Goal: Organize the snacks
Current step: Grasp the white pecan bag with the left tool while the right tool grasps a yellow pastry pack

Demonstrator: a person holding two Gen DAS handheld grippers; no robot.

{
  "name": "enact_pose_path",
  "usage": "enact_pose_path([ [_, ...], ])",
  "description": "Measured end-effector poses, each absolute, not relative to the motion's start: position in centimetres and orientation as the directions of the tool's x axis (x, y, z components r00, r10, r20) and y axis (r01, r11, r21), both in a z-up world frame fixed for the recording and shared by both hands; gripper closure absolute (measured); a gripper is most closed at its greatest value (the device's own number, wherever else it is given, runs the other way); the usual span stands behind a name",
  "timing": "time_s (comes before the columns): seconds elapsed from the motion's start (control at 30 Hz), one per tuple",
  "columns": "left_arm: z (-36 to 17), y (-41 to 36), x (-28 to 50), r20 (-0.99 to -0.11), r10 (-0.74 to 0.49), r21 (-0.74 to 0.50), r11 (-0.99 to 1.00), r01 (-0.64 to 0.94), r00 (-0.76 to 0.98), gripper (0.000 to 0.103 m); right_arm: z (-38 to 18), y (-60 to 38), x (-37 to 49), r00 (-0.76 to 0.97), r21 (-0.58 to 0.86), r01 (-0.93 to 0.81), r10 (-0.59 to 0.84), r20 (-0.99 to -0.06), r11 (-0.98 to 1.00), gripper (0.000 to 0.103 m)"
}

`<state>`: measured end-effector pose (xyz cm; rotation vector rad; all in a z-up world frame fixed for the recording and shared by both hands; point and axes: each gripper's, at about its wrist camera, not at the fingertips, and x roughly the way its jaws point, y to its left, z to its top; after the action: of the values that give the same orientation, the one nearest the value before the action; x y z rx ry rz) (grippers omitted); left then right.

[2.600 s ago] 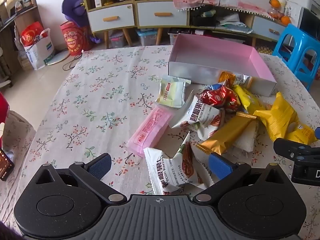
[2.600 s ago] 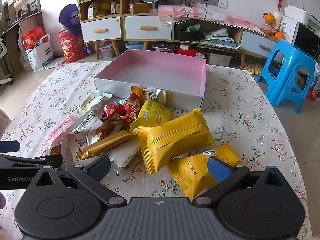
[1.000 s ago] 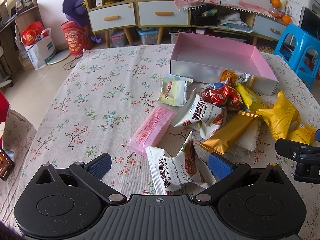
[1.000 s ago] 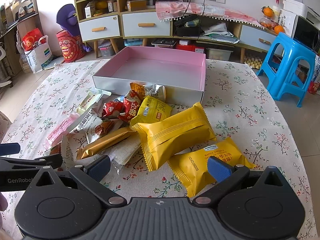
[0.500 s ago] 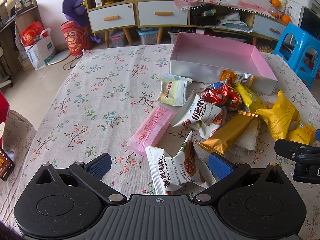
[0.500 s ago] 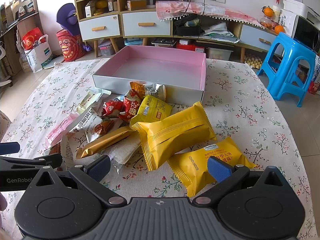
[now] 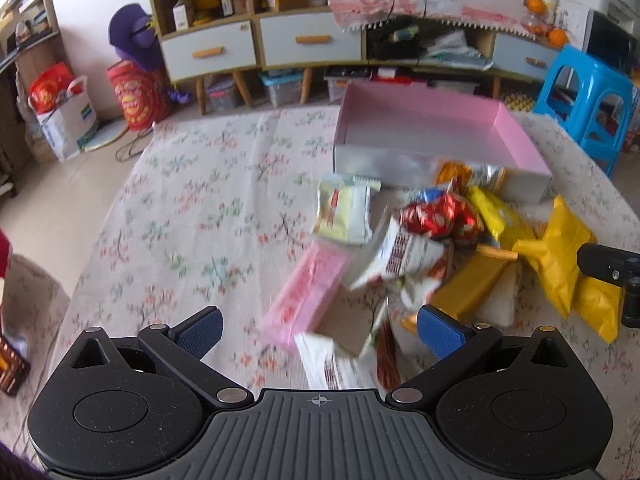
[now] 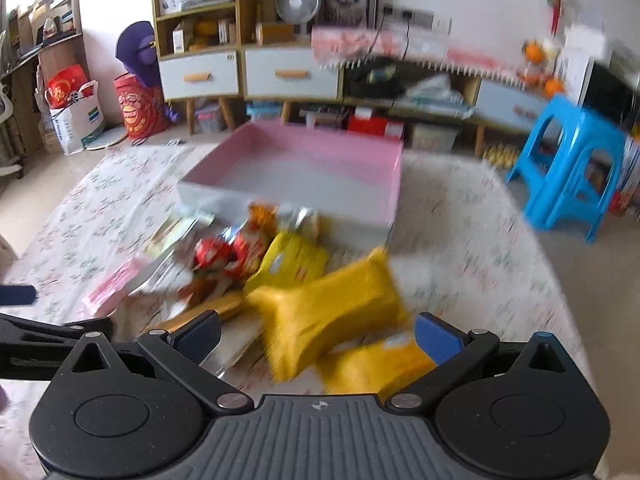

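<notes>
A pile of snack packets lies on the flowered tablecloth in front of an empty pink box (image 7: 516, 132) (image 8: 394, 184). My left gripper (image 7: 318, 330) is open and empty; a white pecan packet (image 7: 336, 364) and a pink packet (image 7: 306, 294) lie between and just ahead of its fingers. My right gripper (image 8: 318, 338) is open and empty; a large yellow packet (image 8: 332, 316) and a smaller yellow one (image 8: 376, 364) lie between its fingers. Red packets (image 7: 438, 216), a gold bar (image 7: 472, 284) and a pale green packet (image 7: 344, 212) lie in the pile. Both views are blurred.
A blue stool (image 8: 568, 160) stands beyond the table's right edge. Cabinets with drawers (image 7: 308, 40) line the far wall. The left half of the tablecloth (image 7: 180, 208) holds no packets. The right gripper's finger shows in the left wrist view (image 7: 608, 268).
Both grippers have moved forward and lower toward the pile, with motion blur now. The yellow packets sit nearer the right gripper's fingers. Both stay open.
</notes>
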<state>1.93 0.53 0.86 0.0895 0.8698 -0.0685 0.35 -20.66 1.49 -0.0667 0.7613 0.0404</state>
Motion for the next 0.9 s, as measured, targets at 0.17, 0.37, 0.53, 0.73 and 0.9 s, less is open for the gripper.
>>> enact_pose_path([
  [0.17,1.0,0.7,3.6,-0.767,-0.088,0.005,0.99,0.144,0.635,0.0,1.5,-21.4,1.8,0.742,-0.116,-0.088,-0.013,-0.67,0.989,0.009],
  [0.37,0.3,0.0,6.1,-0.795,-0.191,-0.049,0.966,0.254,0.575,0.001,1.4,-23.7,4.3,0.676,0.051,-0.069,0.084,-0.732,0.996,0.009],
  [0.53,-1.0,-0.2,8.0,-0.782,-0.29,-0.121,0.939,0.322,0.552,0.006,0.0,-26.0,6.4,0.589,0.24,0.038,0.173,-0.789,0.97,0.01],
  [0.73,-2.6,0.2,9.4,-0.77,-0.388,-0.224,0.907,0.356,0.507,0.019,-1.7,-27.5,7.2,0.534,0.348,0.111,0.24,-0.811,0.931,0.02],
  [0.9,-2.8,-0.4,9.6,-0.762,-0.407,-0.212,0.891,0.401,0.503,0.028,-2.0,-27.5,7.4,0.536,0.357,0.111,0.246,-0.807,0.928,0.028],
])
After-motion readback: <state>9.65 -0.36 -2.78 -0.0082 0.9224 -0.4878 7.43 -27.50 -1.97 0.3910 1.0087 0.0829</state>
